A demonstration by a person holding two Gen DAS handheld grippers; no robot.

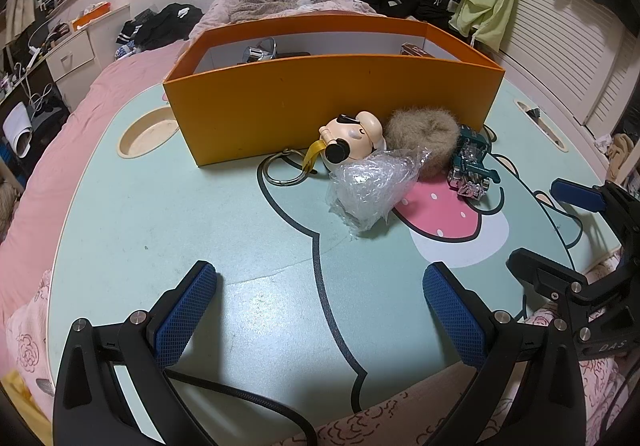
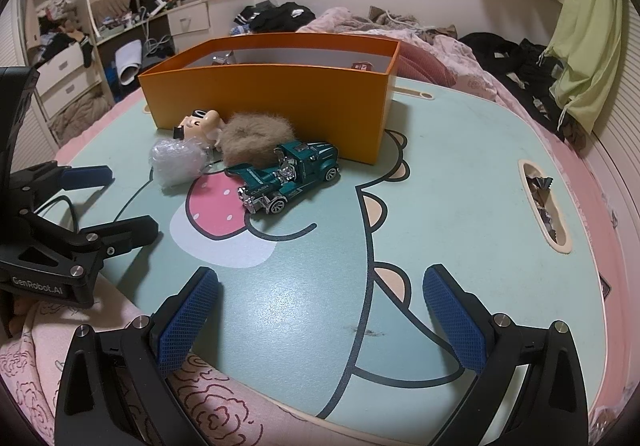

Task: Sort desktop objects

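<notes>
An orange box (image 1: 320,101) (image 2: 280,97) stands at the far side of the mint-green lap table (image 1: 180,213) (image 2: 460,181). In front of it lie a cream toy figure with a key ring (image 1: 354,139) (image 2: 204,123), a fluffy brown scrunchie (image 1: 424,131) (image 2: 256,137), a crumpled clear plastic bag (image 1: 370,185) (image 2: 176,161) and a teal toy truck (image 1: 472,165) (image 2: 288,175). My left gripper (image 1: 320,306) (image 2: 116,201) hovers open over the near table edge, empty. My right gripper (image 2: 320,306) (image 1: 556,226) is open and empty too, to the right of the left one.
The box holds a shiny metal item (image 1: 260,51) and a small dark packet (image 1: 416,50). A round cup recess (image 1: 148,131) sits at the table's left, a slot with wrappers (image 2: 544,201) at its right. Pink bedding (image 1: 80,117) and clothes surround the table.
</notes>
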